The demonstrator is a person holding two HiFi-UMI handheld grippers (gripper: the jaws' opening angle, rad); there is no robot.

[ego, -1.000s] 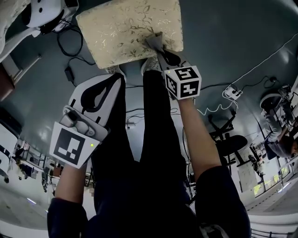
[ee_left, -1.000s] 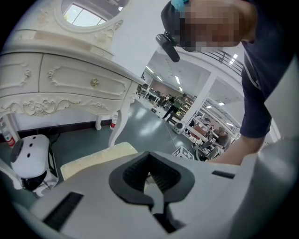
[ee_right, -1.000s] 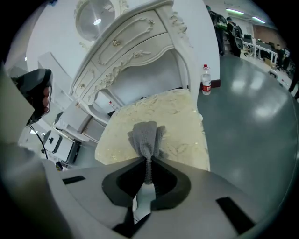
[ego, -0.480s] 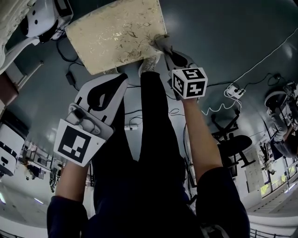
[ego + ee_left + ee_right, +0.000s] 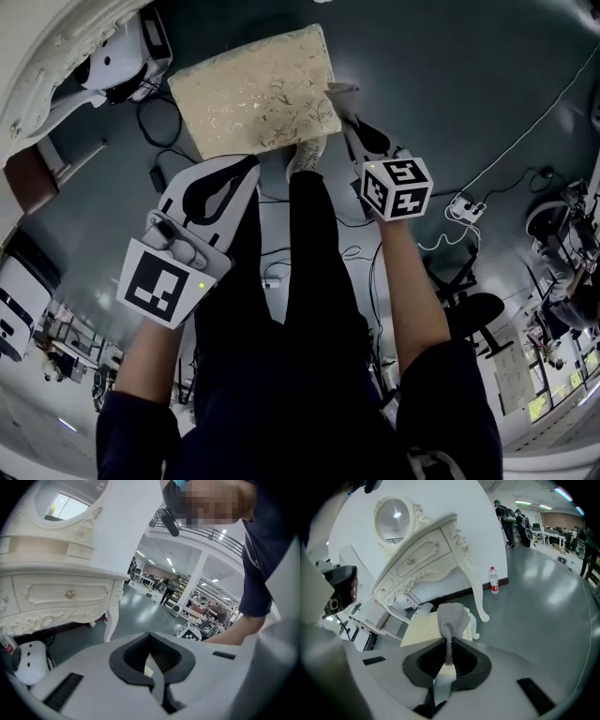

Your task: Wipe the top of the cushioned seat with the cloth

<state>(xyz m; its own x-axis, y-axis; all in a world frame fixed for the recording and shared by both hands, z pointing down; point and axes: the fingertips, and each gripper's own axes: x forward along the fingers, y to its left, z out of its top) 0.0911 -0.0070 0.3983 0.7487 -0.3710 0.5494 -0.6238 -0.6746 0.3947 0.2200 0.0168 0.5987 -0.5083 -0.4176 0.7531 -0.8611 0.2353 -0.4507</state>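
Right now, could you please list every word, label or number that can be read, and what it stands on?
No text is readable.
Square markers on the left gripper and right gripper: patterns only, no words.
Label on the bottle: too small to read.

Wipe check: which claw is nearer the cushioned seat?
Right. Right claw, shut on the cloth, is at the cushioned seat's right edge; left claw is short of its near edge.
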